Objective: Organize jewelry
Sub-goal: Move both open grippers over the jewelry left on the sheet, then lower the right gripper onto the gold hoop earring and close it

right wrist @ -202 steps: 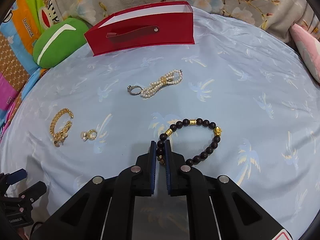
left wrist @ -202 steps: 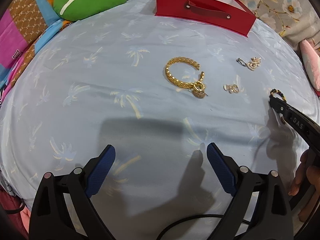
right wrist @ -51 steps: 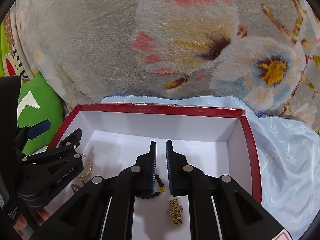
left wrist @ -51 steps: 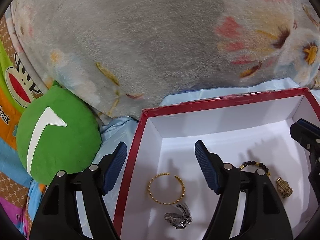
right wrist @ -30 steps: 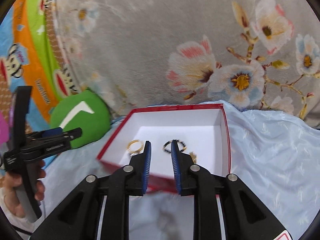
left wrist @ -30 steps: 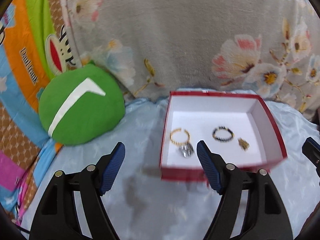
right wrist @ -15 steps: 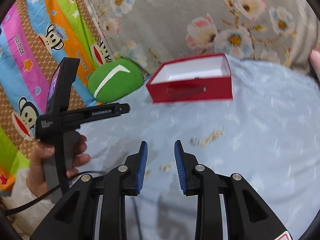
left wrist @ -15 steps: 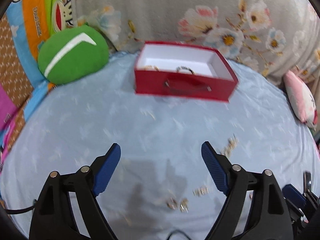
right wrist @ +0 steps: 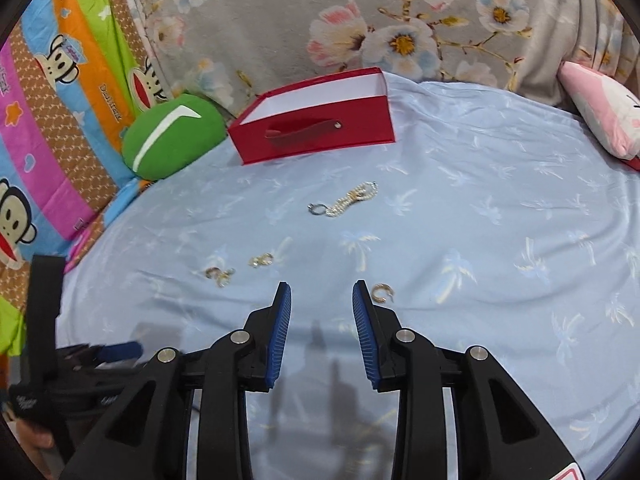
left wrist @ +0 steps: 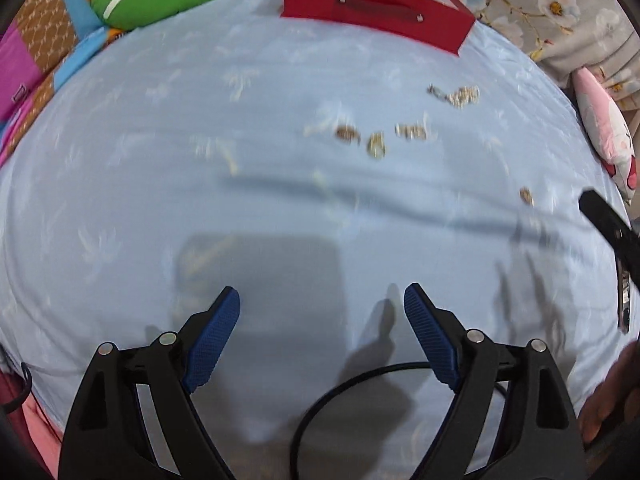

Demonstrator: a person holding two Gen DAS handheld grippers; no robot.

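Several pieces remain loose on the pale blue bed sheet (right wrist: 500,240), so the sorting is, by my reading, only partly done. From the right wrist view, the red box (right wrist: 316,128) sits at about 12 o'clock, near the far edge of the sheet and beside a green cushion (right wrist: 172,136); its white inside shows, but what it holds cannot be made out from this angle. Between the box and the right hand-held gripper (right wrist: 322,308) lie a pearl bracelet (right wrist: 352,199) with a silver ring (right wrist: 317,209) just beside it, at roughly 12 o'clock. Closer in, at about 11 o'clock, lie a small gold earring (right wrist: 261,260) and another gold piece (right wrist: 219,273) near it. A gold hoop earring (right wrist: 382,293) lies just beside the right finger of that gripper, at around 1 o'clock. The right hand-held gripper is released, jaws parted and holding nothing. The left hand-held gripper (left wrist: 322,312) is likewise released and empty, its jaws spread wide over bare sheet, with the blurred jewelry well apart from it at 12 to 1 o'clock. What is left, I judge, is picking up each of these loose pieces and carrying it to the box; the hoop earring looks the nearest candidate for the right side.
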